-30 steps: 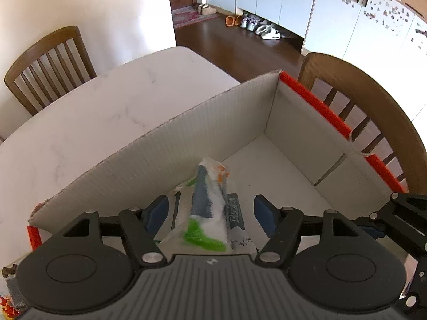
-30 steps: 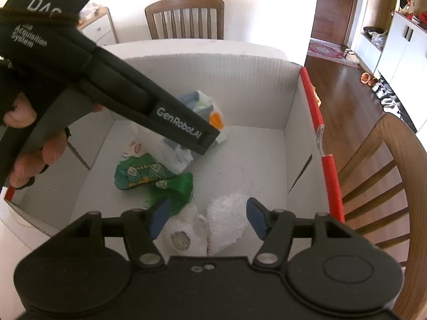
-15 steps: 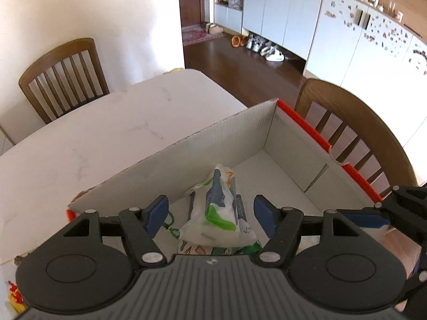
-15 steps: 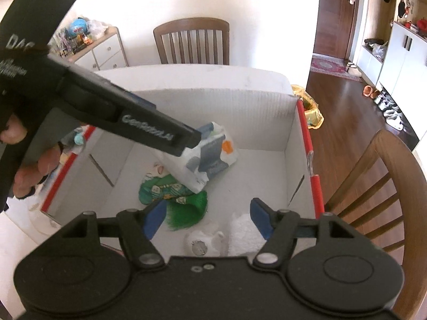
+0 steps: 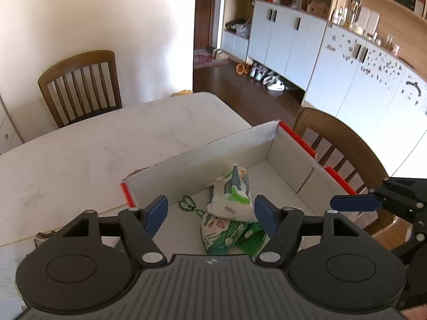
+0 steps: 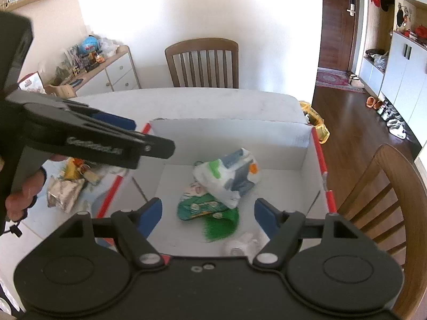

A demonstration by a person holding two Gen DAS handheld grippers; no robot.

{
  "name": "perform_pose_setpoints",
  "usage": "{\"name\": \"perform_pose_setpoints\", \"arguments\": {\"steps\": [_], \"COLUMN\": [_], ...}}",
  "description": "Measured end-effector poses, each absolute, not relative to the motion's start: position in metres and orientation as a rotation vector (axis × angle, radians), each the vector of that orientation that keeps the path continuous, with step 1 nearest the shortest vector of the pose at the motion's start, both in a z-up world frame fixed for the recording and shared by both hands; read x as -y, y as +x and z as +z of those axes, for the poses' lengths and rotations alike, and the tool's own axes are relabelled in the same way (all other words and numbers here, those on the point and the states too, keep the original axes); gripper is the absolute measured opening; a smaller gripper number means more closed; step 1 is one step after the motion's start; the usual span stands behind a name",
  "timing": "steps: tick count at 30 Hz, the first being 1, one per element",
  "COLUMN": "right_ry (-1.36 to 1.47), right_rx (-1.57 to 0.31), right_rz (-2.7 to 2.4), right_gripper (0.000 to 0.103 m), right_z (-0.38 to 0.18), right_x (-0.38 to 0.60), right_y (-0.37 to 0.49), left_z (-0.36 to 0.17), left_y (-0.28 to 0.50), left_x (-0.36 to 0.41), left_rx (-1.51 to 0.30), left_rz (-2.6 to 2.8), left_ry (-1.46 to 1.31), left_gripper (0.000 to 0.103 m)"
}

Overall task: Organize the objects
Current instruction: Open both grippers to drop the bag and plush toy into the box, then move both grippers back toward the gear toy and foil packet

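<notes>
A white cardboard box (image 5: 218, 157) with red edges stands on the marble table. On its floor lie a white printed packet (image 5: 229, 197) (image 6: 226, 178), a green packet (image 5: 226, 237) (image 6: 200, 209), a green fringed item (image 6: 221, 226) and a small white item (image 6: 240, 245). My left gripper (image 5: 210, 214) hovers above the box, its jaws opening with nothing between them. My right gripper (image 6: 207, 214) hangs over the box's near side, its jaws opening and empty too. The left gripper (image 6: 149, 136) crosses the right wrist view at the left, and a blue finger (image 5: 352, 204) of the right gripper shows at the right of the left wrist view.
Loose snack packets (image 6: 69, 184) lie on the table (image 5: 93, 146) left of the box, near a person's hand (image 6: 24, 194). Wooden chairs stand at the far end (image 6: 202, 64) and beside the box (image 6: 387, 200). A sideboard (image 6: 106, 72) with clutter lines the wall.
Both grippers have risen and drawn back from the box floor, and their jaws have widened. The white packet stays in the box, and more of the table and room shows.
</notes>
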State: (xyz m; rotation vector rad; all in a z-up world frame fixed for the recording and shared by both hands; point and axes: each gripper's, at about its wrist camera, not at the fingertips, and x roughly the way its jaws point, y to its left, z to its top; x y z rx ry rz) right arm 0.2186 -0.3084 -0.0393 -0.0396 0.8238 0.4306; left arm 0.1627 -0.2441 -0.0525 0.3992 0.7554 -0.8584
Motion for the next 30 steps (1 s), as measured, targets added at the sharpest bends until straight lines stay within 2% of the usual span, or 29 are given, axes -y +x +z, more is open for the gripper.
{"name": "perform_pose_setpoints", "arguments": {"steps": [3,6,10,15,30], "right_ry": [-0.028,-0.012,0.007,0.019,0.002], "right_rx": [-0.813,-0.801,-0.792,-0.781,-0.802], "right_rz": [0.428,0.425,0.427,0.435,0.475], "right_gripper": [0.080,0.086,0.091,0.092,0.092], "right_z": [-0.034,-0.029,-0.025,-0.020,-0.027], "right_x": [0.299,0.289,0.271,0.247,0.165], "right_y": [0.214,0.205,0.196,0.186,0.170], "left_z": [-0.045,-0.038,-0.032,-0.025,-0.007], "left_y": [0.161,0.162,0.165,0.174,0.215], "left_x": [0.224,0.203,0.173,0.135,0.028], "left_rx": [-0.737,-0.721,-0.703,-0.707,-0.617], "left_rz": [-0.860,-0.854,-0.844,-0.835,-0.746], "left_ry": [0.379,0.364,0.350,0.309,0.234], "left_gripper": [0.077,0.085,0.089,0.100,0.103]}}
